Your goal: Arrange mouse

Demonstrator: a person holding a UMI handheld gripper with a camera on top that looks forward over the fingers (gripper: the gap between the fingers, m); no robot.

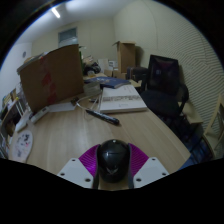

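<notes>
Item one, the wooden counter [95, 135], carrying a cardboard box [50, 75], a stack of books or papers [122, 98] and a dark flat remote-like object [102, 117], with a black chair [165, 80] beyond. Item two, my gripper [113, 172]: jaws closed partway, both purple pads [88, 158] apparently pressing the black mouse [113, 160] held between them. The mouse I judge light, rigid and smooth-shelled, best held by its flanks; its underside and cable, if any, are hidden.

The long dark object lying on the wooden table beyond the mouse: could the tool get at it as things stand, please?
Probably not yet: the tool appears shut on the glossy black computer mouse, so it is occupied. The bare wooden table between it and the long dark object looks clear.
</notes>
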